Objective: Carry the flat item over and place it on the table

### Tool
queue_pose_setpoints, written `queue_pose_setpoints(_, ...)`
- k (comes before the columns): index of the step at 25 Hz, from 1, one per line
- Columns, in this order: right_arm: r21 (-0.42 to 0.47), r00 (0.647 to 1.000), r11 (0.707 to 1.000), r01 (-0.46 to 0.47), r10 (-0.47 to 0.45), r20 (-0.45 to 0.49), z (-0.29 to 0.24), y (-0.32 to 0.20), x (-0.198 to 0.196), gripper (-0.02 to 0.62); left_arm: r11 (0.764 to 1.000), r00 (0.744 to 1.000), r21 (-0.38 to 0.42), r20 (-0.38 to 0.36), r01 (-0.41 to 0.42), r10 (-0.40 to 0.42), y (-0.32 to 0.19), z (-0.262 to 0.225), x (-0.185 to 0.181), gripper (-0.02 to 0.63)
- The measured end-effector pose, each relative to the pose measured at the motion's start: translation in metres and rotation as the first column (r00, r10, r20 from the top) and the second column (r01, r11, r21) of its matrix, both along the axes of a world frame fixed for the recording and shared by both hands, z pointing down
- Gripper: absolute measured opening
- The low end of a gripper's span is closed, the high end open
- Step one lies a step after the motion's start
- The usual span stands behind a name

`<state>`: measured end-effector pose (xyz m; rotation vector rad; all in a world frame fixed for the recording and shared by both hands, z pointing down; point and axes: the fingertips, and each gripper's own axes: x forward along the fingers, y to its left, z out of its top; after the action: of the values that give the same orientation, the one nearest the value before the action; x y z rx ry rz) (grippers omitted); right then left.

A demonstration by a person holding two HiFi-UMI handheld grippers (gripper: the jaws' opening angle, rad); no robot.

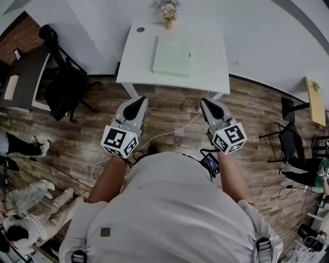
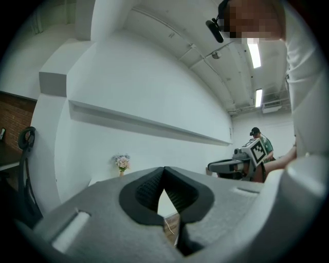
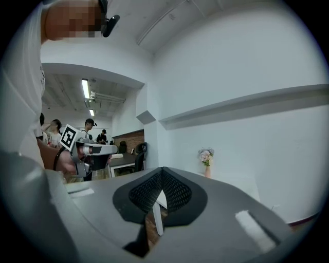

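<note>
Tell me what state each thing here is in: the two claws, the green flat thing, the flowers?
left gripper: shut, empty, held in the air short of the table.
right gripper: shut, empty, held level with the left one.
flat green item: lying flat on the white table, untouched.
flower vase: upright at the table's far edge.

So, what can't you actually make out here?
Flat green item, head view: too small to tell book from board.
Same item, both gripper views: hidden behind closed fingers.
Dark round spot on white table, head view: too small to identify.
Person's feet: covered by their torso.
</note>
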<state>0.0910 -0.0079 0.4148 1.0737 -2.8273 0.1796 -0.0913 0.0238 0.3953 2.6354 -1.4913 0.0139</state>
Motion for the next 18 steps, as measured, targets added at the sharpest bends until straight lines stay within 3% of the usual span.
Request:
queue_pose_setpoints(11,0.007,0.996,0.996,0.086,-0.086,0.010,0.007,0.040,0.077,0.009,0.996,0.997,-0.032,0.009,0.082,-0.081,0.049,0.015,0.092,0.000)
queue_pose_setpoints(18,-0.010,0.993,0.994,0.112,-0.112,0.041,0.009,0.059,0.110,0.009,0.992,0.993,-0.042,0.022,0.120,-0.119,0.072,0.016,0.130,0.000)
